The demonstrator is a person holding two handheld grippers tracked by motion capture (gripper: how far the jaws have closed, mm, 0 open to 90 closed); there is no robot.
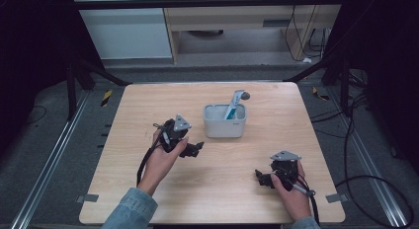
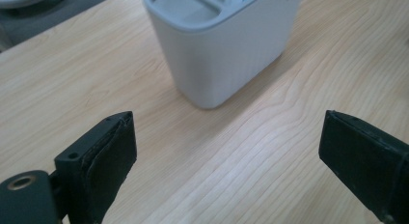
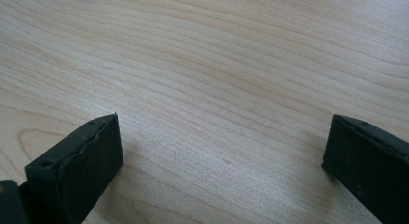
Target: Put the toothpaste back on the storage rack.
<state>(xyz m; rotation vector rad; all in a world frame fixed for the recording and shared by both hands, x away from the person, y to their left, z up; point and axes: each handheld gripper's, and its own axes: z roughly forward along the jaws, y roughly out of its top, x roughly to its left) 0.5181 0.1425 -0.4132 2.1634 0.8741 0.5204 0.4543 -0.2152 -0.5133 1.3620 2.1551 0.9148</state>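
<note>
Just ahead of the left claw (image 2: 226, 151), jaws spread wide, stands the white holder (image 2: 217, 45), untouched; right claw (image 3: 222, 156) likewise agape

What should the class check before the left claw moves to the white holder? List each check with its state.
1. Left claw open: ok, jaws wide apart.
2. Left claw empty: ok.
3. Holder upright on the table: ok.
4. Path from left claw to holder free: ok, bare wood between.
5. Tube stands in the holder: ok, leaning out of its right side.
6. Right claw out of the way: ok, open over bare wood.
</note>
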